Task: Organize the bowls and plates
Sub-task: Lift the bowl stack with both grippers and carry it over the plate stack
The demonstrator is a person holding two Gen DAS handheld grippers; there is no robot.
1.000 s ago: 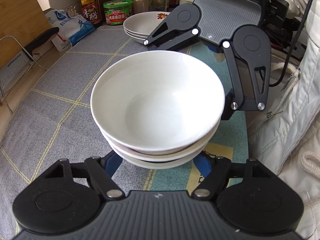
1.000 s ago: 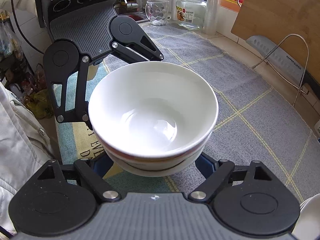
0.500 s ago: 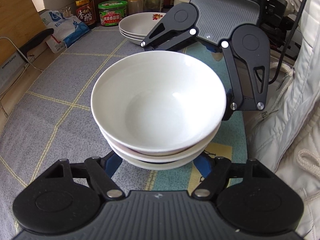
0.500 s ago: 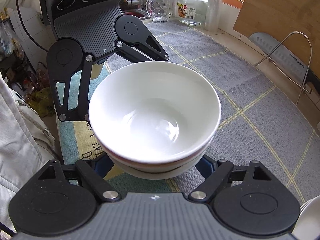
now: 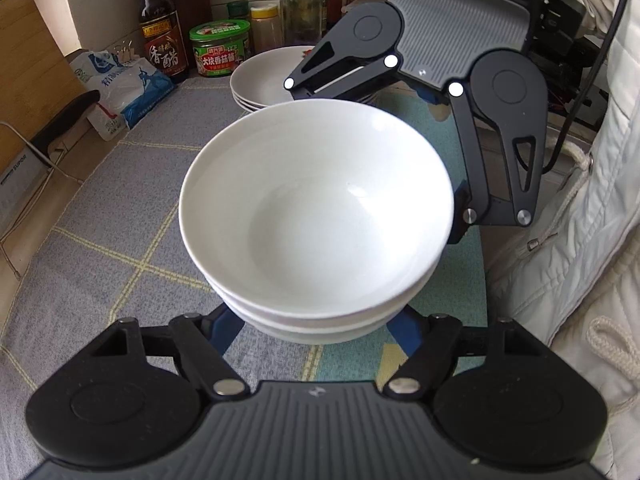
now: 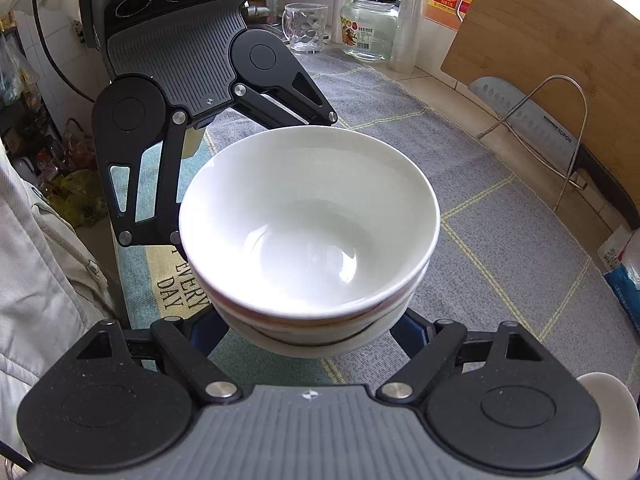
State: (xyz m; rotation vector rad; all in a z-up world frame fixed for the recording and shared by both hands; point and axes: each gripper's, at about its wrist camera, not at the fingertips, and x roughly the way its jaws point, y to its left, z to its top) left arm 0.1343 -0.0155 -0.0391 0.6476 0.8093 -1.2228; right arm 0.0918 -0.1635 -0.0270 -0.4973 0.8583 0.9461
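A stack of white bowls [image 5: 316, 216] fills the middle of both views and is lifted above the grey mat [image 5: 100, 216]. It also shows in the right wrist view [image 6: 310, 232]. My left gripper [image 5: 316, 320] and right gripper [image 6: 312, 328] face each other. Each holds the stack from an opposite side, with the blue fingers spread wide under and around the lowest bowl. The fingertips are hidden beneath the bowls. A stack of white plates [image 5: 264, 80] sits on the mat beyond the bowls in the left wrist view.
Bottles and jars [image 5: 220, 48] and a blue-white bag [image 5: 124, 88] line the wall. A cutting board [image 6: 552, 60] and a cleaver on a wire rack [image 6: 556, 140] stand by the wall. A glass mug [image 6: 304, 28] and jar [image 6: 368, 24] stand behind. A person's white jacket [image 5: 580, 240] is close.
Both grippers have carried the bowl stack along the mat towards the plates and bottles, which are now nearer. The hold on the bowls has not changed.
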